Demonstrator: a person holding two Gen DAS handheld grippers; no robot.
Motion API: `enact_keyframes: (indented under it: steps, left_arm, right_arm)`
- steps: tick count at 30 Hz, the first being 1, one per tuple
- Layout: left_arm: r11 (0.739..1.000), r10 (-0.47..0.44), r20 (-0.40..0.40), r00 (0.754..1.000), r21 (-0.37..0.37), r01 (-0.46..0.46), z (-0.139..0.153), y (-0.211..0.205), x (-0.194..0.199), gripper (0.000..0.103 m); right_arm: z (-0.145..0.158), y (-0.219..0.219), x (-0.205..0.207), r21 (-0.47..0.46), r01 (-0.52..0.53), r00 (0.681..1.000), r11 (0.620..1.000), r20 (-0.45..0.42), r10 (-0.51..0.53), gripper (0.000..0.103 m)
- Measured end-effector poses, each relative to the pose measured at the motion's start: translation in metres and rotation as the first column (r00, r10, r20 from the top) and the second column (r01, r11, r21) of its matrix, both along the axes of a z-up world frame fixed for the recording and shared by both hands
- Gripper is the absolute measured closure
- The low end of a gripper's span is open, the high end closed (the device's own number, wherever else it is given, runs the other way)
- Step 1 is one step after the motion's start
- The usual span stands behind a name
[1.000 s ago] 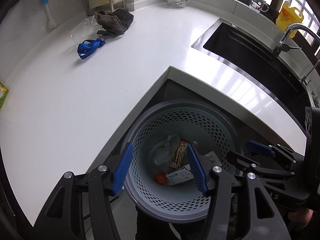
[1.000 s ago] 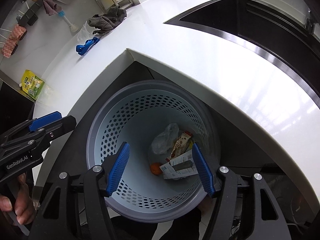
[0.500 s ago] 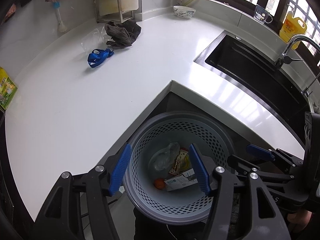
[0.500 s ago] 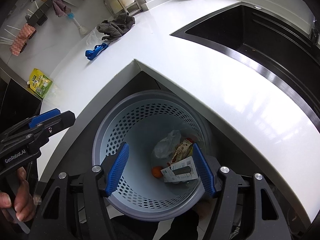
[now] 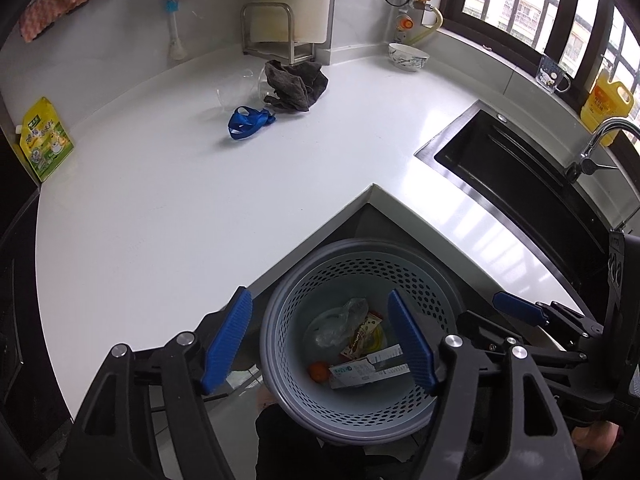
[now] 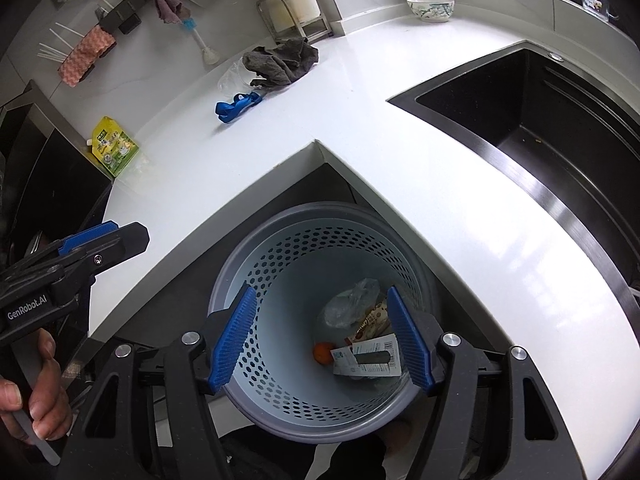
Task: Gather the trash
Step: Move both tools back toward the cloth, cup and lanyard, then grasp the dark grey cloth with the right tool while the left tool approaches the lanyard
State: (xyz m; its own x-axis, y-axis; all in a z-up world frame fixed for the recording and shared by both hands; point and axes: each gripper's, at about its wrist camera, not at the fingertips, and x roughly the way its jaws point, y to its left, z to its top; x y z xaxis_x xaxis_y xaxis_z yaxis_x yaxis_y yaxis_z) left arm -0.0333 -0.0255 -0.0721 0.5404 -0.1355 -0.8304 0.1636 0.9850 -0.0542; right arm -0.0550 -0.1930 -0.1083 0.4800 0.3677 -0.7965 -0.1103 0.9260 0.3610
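Note:
A grey perforated trash basket [image 5: 280,344] [image 6: 240,280] stands on the floor in the inner corner of the white counter. It holds a clear plastic bag [image 5: 340,320] [image 6: 348,304], a snack wrapper [image 6: 374,320], a white printed packet [image 5: 368,370] [image 6: 368,358] and a small orange piece [image 5: 317,371] [image 6: 323,352]. My left gripper [image 5: 320,344] is open and empty above the basket. My right gripper [image 6: 322,338] is open and empty above it too. On the counter lie a blue strap [image 5: 248,120] [image 6: 236,105] and a clear plastic bag [image 5: 236,88] [image 6: 230,78].
A grey rag [image 5: 296,84] [image 6: 282,62] lies by a metal rack [image 5: 272,32]. A yellow-green pouch [image 5: 42,140] [image 6: 114,146] leans at the counter's left end. A black sink [image 5: 520,176] [image 6: 540,120] is at right. A bowl [image 5: 408,56] [image 6: 430,8] stands at the back.
Both grippers have risen and pulled back from the basket, so it looks smaller and more of the counter and back wall shows. Both stay open; the trash in the basket has not moved.

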Motion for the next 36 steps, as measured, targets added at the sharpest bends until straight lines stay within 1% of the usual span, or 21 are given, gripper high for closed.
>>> enact_keyframes:
  steps: [5, 8, 15, 20, 25, 31, 36]
  left_arm:
    - [0.999, 0.034, -0.005, 0.999, 0.001, -0.034, 0.004, 0.01, -0.004, 0.032]
    - [0.999, 0.041, 0.01, 0.999, 0.006, -0.041, 0.009, 0.018, -0.003, 0.031]
    - [1.0, 0.026, 0.041, 0.999, -0.008, -0.026, 0.02, 0.031, 0.018, 0.03]
    - [0.999, 0.021, 0.04, 0.999, -0.035, -0.02, 0.021, 0.045, 0.049, 0.029]
    - [0.999, 0.032, 0.03, 0.999, -0.043, -0.031, 0.014, 0.064, 0.086, 0.029]
    - [0.998, 0.048, 0.02, 0.999, -0.037, -0.047, 0.005, 0.085, 0.131, 0.029]
    - [0.998, 0.056, 0.028, 0.998, -0.03, -0.055, 0.005, 0.103, 0.169, 0.029]
  right_arm:
    - [0.011, 0.009, 0.007, 0.004, -0.032, 0.999, 0.999, 0.024, 0.031, 0.037]
    - [0.017, 0.015, 0.014, 0.008, -0.041, 0.999, 0.999, 0.035, 0.04, 0.037]
    - [0.024, 0.029, 0.041, 0.0, -0.027, 0.998, 1.0, 0.051, 0.027, 0.037]
    - [0.028, 0.04, 0.066, -0.033, -0.008, 0.998, 0.999, 0.057, 0.01, 0.037]
    - [0.026, 0.048, 0.098, -0.048, 0.018, 0.998, 0.999, 0.054, -0.016, 0.037]
    - [0.024, 0.06, 0.142, -0.068, 0.039, 0.997, 0.997, 0.062, -0.035, 0.037]
    - [0.023, 0.072, 0.182, -0.085, 0.048, 0.996, 0.995, 0.083, -0.041, 0.037]
